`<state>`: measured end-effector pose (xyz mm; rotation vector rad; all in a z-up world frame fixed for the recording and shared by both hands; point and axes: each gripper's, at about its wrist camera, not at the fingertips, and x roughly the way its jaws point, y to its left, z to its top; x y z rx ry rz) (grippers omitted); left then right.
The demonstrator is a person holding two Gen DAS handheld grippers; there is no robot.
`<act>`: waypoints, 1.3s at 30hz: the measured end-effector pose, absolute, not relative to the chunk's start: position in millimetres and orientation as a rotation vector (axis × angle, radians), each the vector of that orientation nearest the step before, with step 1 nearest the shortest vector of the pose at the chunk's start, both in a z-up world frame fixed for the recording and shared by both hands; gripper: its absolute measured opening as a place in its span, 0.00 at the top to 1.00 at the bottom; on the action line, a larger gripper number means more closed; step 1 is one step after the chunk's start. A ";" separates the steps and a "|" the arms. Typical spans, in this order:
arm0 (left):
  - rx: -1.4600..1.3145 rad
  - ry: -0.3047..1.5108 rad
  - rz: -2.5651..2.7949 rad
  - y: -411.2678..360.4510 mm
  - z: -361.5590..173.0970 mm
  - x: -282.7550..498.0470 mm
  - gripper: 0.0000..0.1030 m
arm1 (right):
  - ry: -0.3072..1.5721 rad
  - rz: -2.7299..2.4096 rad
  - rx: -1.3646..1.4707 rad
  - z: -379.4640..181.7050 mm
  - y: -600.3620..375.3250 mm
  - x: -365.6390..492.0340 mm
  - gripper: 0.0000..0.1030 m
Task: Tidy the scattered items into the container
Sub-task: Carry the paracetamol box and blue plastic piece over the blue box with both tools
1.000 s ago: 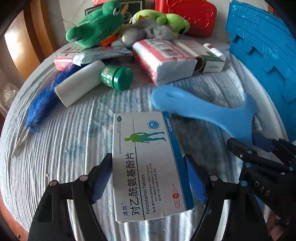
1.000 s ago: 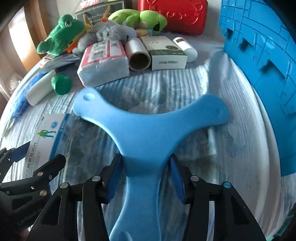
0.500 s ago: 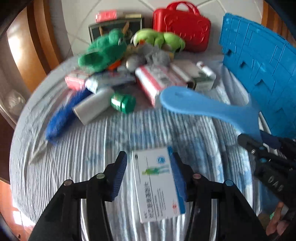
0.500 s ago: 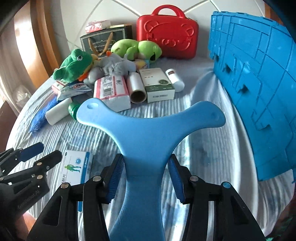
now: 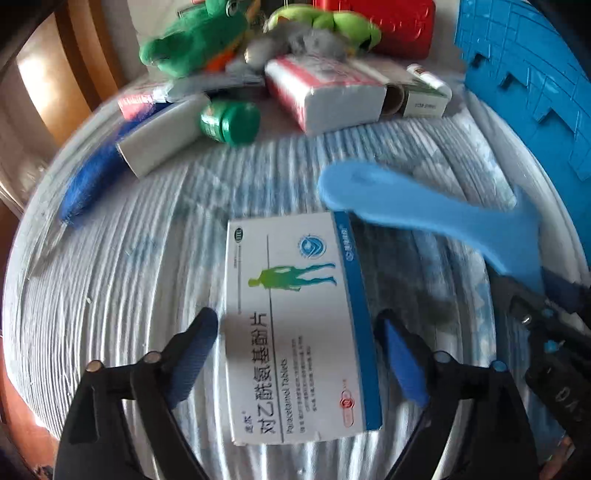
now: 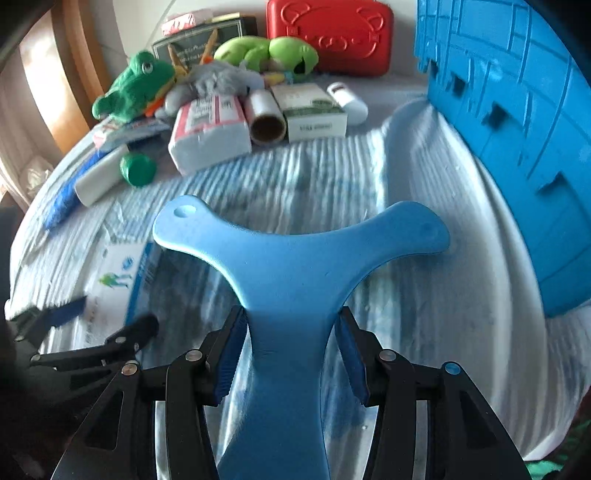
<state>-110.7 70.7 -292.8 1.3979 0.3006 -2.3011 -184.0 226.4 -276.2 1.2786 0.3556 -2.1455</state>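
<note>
Barely started, by the look of it: nearly everything sits out on the striped cloth of the counter point(image 6: 424, 295), and the blue container point(image 6: 517, 122) stands at the right edge with nothing visibly in it. The right hand-held gripper point(image 6: 291, 354) pinches the stem of a flat blue three-armed toy point(image 6: 295, 266), smooth and matte, a small dimple near one rounded tip. The left hand-held gripper point(image 5: 295, 354) has just been opening and stands spread, pads clear on either side of the tablet box point(image 5: 295, 325), which lies flat on the cloth: white card, blue stripe, a green walking figure. Left at the back: green frog plush point(image 6: 136, 88), tissue pack point(image 6: 210, 133), green-capped bottle point(image 6: 136, 170), cardboard roll point(image 6: 266, 118), red case point(image 6: 328, 35).
</note>
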 end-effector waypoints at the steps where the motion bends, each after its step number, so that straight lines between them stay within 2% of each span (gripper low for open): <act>1: 1.398 0.334 -2.302 68.9 -293.8 -110.5 0.13 | 0.363 -2.144 1.285 -280.7 226.4 -183.9 0.53; 5: 1.394 0.328 -2.317 69.1 -293.3 -111.8 0.15 | 0.408 -2.170 1.280 -290.3 224.4 -182.5 0.49; 6: 1.391 0.315 -2.334 71.1 -291.4 -111.4 0.26 | 0.405 -2.170 1.276 -290.5 224.5 -182.9 0.49; 7: 1.397 0.312 -2.344 73.2 -289.9 -110.7 0.29 | 0.406 -2.170 1.271 -290.3 224.5 -183.4 0.52; 13: 1.419 0.317 -2.347 76.7 -280.8 -110.4 0.29 | 0.366 -2.169 1.251 -278.2 229.3 -186.5 0.53; 22: 1.292 0.292 -2.400 67.4 -226.8 -112.5 0.29 | 0.333 -2.205 1.129 -224.8 222.8 -190.0 0.53; 28: 1.168 0.267 -2.472 62.1 -172.9 -115.4 0.29 | 0.308 -2.251 1.029 -173.2 217.4 -192.8 0.53; 39: 0.828 0.168 -2.675 68.3 -46.2 -120.7 0.29 | 0.257 -2.395 0.748 -42.5 218.6 -192.4 0.53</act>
